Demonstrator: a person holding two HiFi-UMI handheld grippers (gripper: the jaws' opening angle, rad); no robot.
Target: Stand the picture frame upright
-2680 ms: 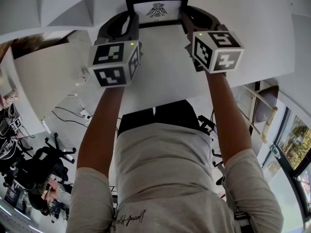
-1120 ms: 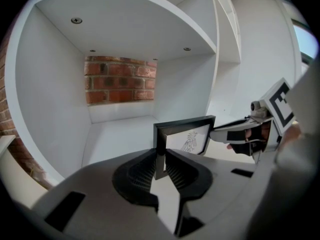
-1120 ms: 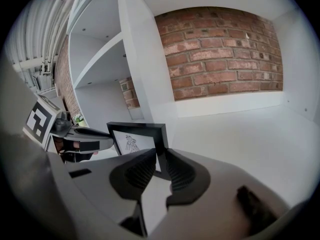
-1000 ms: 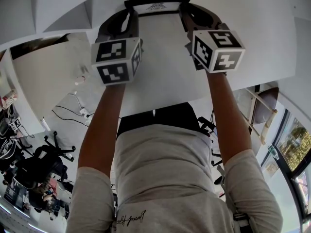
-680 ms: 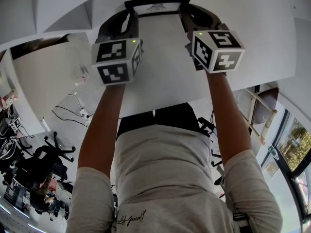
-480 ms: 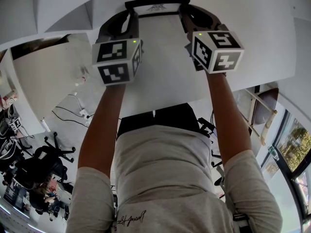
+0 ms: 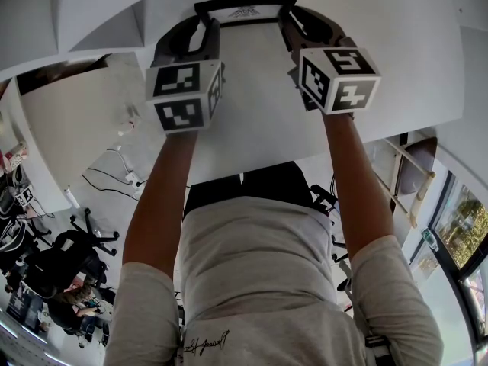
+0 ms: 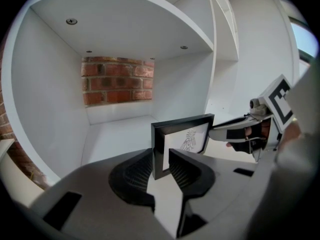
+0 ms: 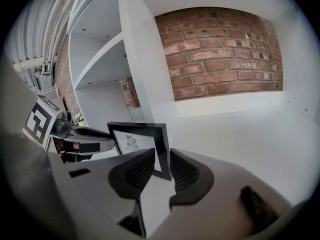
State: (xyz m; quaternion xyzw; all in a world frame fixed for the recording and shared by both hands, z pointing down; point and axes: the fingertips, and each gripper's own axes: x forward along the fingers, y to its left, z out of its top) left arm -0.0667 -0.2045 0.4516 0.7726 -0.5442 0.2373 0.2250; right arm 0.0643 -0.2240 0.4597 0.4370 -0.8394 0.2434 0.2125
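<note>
Picture frame point(image 7: 244, 11) upright on shelf point(image 8: 115, 134); one end between left gripper point(image 8: 160, 156) jaws, just opened, loose; other end pinched in right gripper point(image 9: 162, 159).

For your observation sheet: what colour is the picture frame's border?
Black picture frame; left gripper view best.
</note>
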